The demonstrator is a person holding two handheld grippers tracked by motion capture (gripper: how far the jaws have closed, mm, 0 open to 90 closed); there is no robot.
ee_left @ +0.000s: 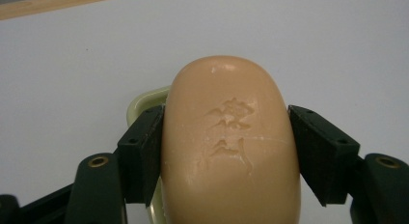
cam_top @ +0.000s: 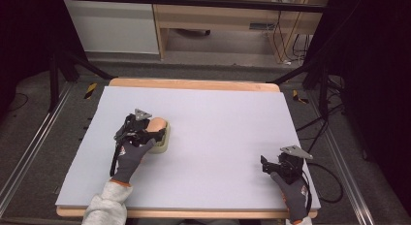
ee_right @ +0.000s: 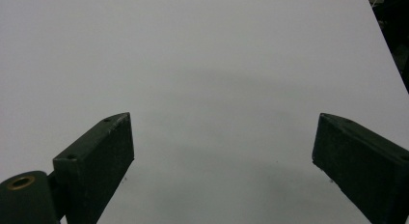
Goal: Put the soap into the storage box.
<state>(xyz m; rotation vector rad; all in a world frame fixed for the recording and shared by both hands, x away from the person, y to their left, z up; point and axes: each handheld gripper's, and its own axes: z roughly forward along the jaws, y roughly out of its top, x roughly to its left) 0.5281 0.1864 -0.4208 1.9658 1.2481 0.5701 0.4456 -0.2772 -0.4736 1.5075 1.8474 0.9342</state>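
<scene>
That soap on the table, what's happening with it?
A person holds a gripper in each gloved hand. The left gripper has its jaws closed on the sides of a peach-coloured soap, which sits over a pale green dish on the table. The right gripper rests near the table's right edge, open and holding nothing.

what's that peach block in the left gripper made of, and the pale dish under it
The peach block looks like a bar of soap: waxy, matte, with rounded edges and stamped characters pressed into its top, plus faint scratches. The left gripper has its jaws shut against the bar's sides. The dish beneath looks like smooth, pale yellow-green plastic with a slight sheen, though glazed ceramic can't be ruled out.
</scene>
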